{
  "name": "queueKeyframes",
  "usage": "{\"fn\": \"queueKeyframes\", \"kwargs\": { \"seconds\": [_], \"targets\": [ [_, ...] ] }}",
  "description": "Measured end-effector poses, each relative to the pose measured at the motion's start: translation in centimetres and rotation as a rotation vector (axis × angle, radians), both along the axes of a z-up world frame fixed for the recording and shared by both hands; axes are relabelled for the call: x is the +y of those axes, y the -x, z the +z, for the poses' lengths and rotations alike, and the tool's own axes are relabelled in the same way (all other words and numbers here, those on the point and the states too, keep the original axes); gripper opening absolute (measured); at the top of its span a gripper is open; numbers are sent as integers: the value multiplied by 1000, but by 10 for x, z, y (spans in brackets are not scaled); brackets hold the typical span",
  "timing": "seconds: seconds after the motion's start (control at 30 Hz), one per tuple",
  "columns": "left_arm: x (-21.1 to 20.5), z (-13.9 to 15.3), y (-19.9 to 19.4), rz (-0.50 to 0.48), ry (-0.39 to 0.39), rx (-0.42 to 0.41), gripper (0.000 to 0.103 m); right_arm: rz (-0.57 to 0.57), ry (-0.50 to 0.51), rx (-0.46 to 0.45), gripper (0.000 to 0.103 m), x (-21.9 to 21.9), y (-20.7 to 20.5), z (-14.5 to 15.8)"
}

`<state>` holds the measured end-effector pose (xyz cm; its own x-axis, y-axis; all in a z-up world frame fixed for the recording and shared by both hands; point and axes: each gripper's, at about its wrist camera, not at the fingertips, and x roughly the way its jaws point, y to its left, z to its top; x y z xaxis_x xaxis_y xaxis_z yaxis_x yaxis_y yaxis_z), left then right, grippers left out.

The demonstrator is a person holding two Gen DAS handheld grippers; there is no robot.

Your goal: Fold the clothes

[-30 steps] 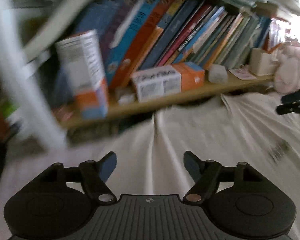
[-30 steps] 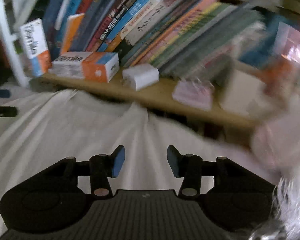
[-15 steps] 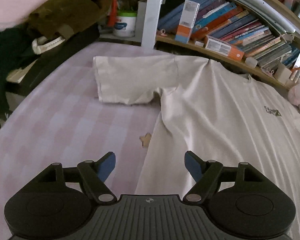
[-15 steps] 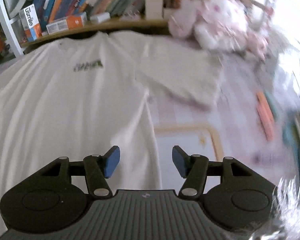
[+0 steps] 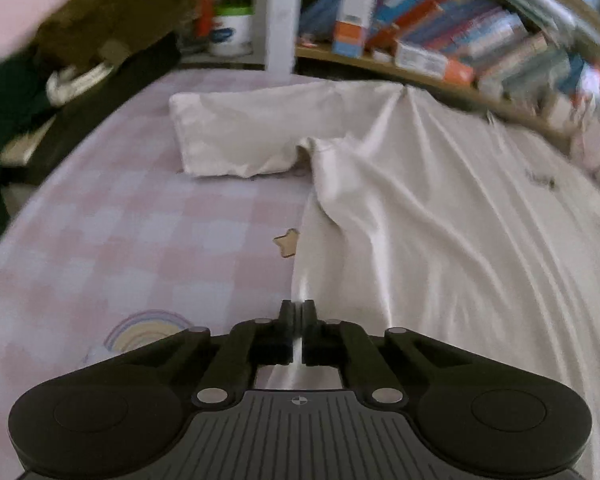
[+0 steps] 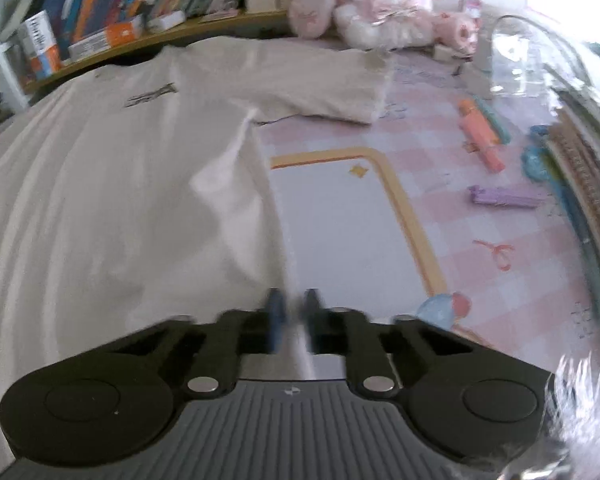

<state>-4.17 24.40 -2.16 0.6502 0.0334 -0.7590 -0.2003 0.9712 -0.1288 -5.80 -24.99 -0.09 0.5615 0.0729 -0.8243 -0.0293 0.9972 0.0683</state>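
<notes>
Left claw (image 5: pixel 298 322): fingers pressed together on the near side edge of the T-shirt (image 5: pixel 440 240), a thin ridge of cloth between them.
Right claw (image 6: pixel 293 318): fingers nearly together, blurred, pinching the shirt's opposite side edge.
T-shirt: white, spread front up on the bed, both sleeves out, small dark logo (image 6: pixel 150 95) on the chest.
Bed sheet (image 5: pixel 120 240): pink check, star and rainbow prints.
Far end: bookshelf (image 5: pixel 440 46) with leaning books; plush toys (image 6: pixel 372 4) beside it.
</notes>
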Motion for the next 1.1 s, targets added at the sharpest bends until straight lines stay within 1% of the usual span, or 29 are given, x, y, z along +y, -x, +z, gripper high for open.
{"fn": "queueKeyframes", "kwargs": {
  "seconds": [0.13,0.3,0.47,0.6,0.73,0.87,1.0,1.03,1.07,1.1],
  "targets": [
    [6,1,9,2,-20,8,2,53,-3,2,4,15,9,1],
    [7,3,15,1,-37,18,2,62,-9,3,4,22,18,2],
    [11,4,17,-4,-44,17,3,69,-23,32,4,25,22,4],
    [11,5,17,-15,-44,24,3,79,-5,32,4,29,26,4],
    [4,7,21,-41,-61,32,3,61,4,29,4,23,26,4],
    [3,7,26,-27,-45,18,3,46,-6,32,4,18,25,4],
    [3,8,29,-11,-32,7,6,48,15,24,4,21,26,3],
    [1,10,31,-9,-37,9,6,35,15,23,6,20,26,3],
    [-2,14,35,-14,-48,-7,7,23,13,19,13,20,27,4],
    [-5,17,39,-19,-58,-24,11,13,7,2,19,19,30,7]
  ]
}}
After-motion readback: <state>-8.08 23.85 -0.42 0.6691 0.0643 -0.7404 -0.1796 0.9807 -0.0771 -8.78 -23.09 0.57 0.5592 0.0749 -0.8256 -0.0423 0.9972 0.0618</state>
